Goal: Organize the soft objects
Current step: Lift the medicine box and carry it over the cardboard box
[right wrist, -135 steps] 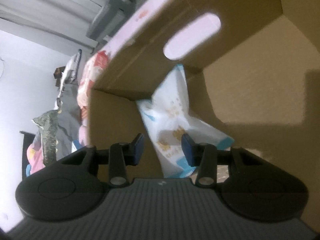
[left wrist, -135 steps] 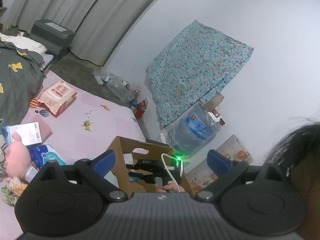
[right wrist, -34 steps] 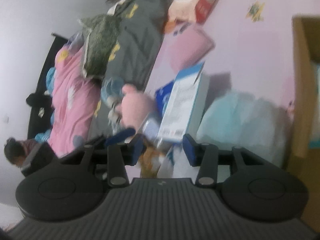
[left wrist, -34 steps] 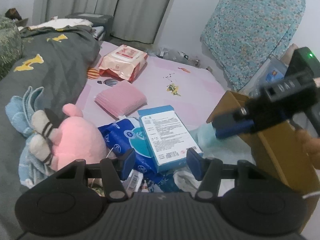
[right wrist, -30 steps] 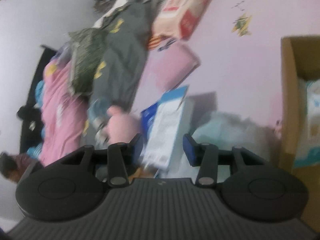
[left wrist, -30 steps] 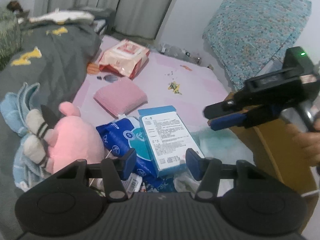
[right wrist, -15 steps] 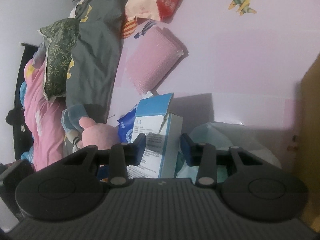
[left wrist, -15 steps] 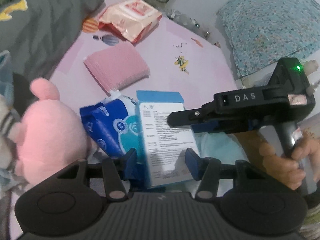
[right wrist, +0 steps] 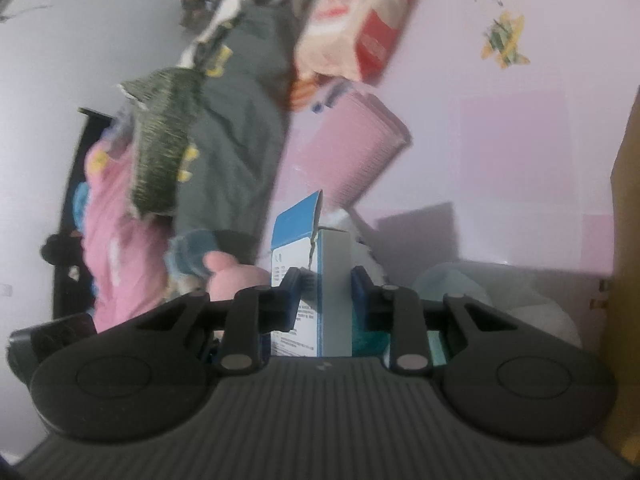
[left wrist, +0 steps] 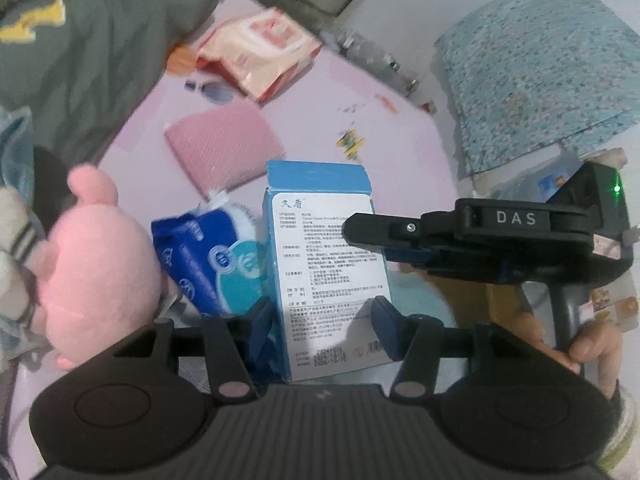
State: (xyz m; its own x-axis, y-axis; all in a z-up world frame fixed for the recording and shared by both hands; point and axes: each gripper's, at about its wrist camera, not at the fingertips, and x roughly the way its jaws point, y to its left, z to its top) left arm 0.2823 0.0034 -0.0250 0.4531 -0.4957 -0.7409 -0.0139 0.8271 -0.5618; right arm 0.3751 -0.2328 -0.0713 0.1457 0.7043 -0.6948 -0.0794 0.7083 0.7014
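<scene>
The blue box (left wrist: 328,264) stands on the pink bed (left wrist: 400,148), leaning against the blue pack (left wrist: 208,264) beside the pink plush (left wrist: 100,264). The right gripper (right wrist: 326,292) has just been closing and its pads now press the box's narrow sides. The left gripper (left wrist: 320,328) is open, its fingers straddling the box's near end without pressing. A pink pad (left wrist: 224,152) lies beyond the box.

Box (left wrist: 328,264): blue and white carton, I see it upright, top flap open, printed face up.
Plush toy (left wrist: 100,256): pink, left of box.
Tissue pack (left wrist: 208,256): blue, between them.
</scene>
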